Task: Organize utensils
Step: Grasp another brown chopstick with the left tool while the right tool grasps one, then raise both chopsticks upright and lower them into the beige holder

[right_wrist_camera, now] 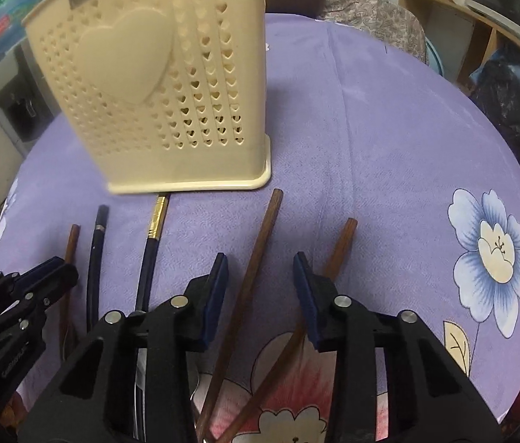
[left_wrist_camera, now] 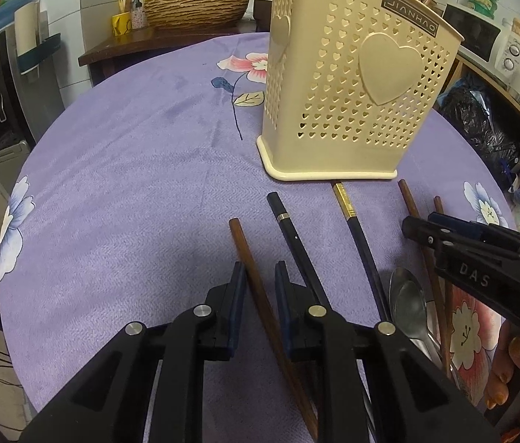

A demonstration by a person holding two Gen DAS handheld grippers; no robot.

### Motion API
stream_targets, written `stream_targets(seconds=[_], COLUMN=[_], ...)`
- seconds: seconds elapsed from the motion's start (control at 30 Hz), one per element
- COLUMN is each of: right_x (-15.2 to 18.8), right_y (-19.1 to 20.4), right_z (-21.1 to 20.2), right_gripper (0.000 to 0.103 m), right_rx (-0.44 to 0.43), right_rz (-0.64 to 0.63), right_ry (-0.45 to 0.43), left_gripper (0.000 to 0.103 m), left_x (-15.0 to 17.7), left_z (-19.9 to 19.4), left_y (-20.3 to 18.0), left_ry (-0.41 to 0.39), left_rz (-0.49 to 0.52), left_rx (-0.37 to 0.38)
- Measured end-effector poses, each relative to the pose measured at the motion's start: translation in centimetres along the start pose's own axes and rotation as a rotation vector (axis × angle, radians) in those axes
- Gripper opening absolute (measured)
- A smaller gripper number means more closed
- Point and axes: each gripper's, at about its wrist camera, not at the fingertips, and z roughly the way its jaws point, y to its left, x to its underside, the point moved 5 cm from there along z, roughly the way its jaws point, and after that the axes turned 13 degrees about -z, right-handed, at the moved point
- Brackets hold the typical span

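- Straddling a brown wooden chopstick (left_wrist_camera: 256,295), the left gripper (left_wrist_camera: 260,277) has its jaws parted, the stick lying between the pads; contact cannot be told.
- The right gripper (right_wrist_camera: 261,277) is likewise spread, with a second brown chopstick (right_wrist_camera: 256,262) running through the gap and a third brown chopstick (right_wrist_camera: 337,247) passing under its right finger (right_wrist_camera: 306,288).
- A cream utensil holder (left_wrist_camera: 352,85) with heart-shaped holes stands upright at 12 o'clock on the purple floral tablecloth (left_wrist_camera: 130,184).
- 2 black chopsticks lie nearby: one with a silver band (left_wrist_camera: 289,229) at 1 o'clock of the left gripper, one with a gold tip (left_wrist_camera: 355,229) almost touching the holder's base.
- A metal spoon (left_wrist_camera: 407,299) lies at 3 o'clock of the left gripper.
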Motion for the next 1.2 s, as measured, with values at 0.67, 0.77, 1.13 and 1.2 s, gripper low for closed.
stream_targets(seconds=[0.67,0.77,1.13,1.2], right_x=[-1.1,-0.9,0.4,0.9], right_y=[-1.9,-2.0,-2.5,-2.9], right_z=[-0.2,-1.3,-12.1,-14.7], right_gripper=[0.008,0.008,0.008,0.008], right_rx=[-0.083,-0.109,-0.197,-0.192], right_rz=[0.117,0.114,0.051,0.031], right_ry=[-0.069,-0.097,-0.34,-0.386], left_gripper=[0.01,0.009,0.008,0.008], left_x=[-0.9,-1.1,-3.6,-3.9], left_z=[0.4,-0.4,-11.1,-13.4], left_y=[-0.7,-0.6,0.7,1.2], left_ry=[-0.035,-0.042,-0.257,-0.312], left_rz=[-0.012,-0.038,-0.091,-0.095], left_rx=[0.011,0.054,0.223,0.234])
